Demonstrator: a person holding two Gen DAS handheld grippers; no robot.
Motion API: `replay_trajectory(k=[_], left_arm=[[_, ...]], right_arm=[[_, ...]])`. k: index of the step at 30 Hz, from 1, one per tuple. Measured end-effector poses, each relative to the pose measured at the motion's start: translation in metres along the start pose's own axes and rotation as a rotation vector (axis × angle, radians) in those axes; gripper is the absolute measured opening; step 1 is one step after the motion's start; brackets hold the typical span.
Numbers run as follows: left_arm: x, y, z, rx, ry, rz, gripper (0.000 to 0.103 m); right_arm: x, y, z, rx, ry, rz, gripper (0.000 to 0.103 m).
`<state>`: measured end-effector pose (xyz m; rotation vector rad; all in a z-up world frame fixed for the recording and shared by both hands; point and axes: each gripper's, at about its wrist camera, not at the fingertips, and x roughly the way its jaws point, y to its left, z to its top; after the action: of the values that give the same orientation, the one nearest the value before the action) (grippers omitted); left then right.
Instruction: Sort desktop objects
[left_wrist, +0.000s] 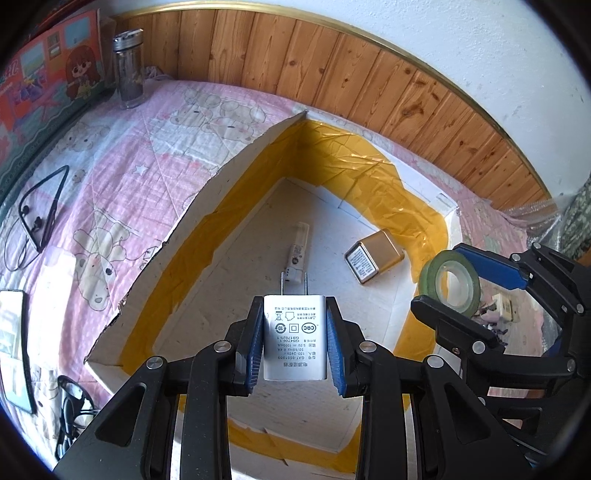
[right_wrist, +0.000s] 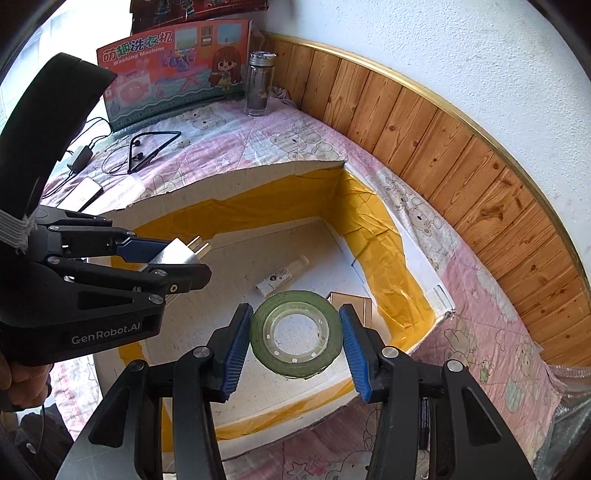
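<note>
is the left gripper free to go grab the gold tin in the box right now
Probably not yet. The left gripper is shut on the white charger, so it has no free grip. The gold tin itself lies uncovered on the cardboard box floor, with open space above it.

Both grippers hang over the open box (left_wrist: 207, 206), top w/ no lid. Left gripper (left_wrist: 294, 338) clamps a charger (left_wrist: 294, 339), right gripper (right_wrist: 295, 341) clamps a tape roll (right_wrist: 295, 338); the two sit close side by side, little room btwn them. Box floor: a small white tube (left_wrist: 298, 254) lies near the middle, a gold tin (left_wrist: 373, 254) near the right wall, apart from each other. Bare floor along the left wall & nearest the camera. Outside, left of box: earphones (left_wrist: 40, 214), a phone (left_wrist: 14, 347), cables (left_wrist: 72, 410) on the quilt (left_wrist: 122, 177); a bottle (left_wrist: 128, 70) stands upright at the back.
</note>
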<state>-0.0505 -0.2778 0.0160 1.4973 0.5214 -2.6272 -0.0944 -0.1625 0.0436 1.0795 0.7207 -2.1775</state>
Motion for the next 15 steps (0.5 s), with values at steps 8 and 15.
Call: replay_trajectory(k=[8,15], left_arm=[[0.015,0.005,0.002,-0.012,0.058,0.007,0.032],[0.023,0.011,0.004,-0.021,0.091,0.017,0.032]], right_arm=[[0.028,0.000,0.014,-0.040,0.081,0.013,0.049],[0.058,-0.005,0.032,-0.071,0.169,0.010,0.049]])
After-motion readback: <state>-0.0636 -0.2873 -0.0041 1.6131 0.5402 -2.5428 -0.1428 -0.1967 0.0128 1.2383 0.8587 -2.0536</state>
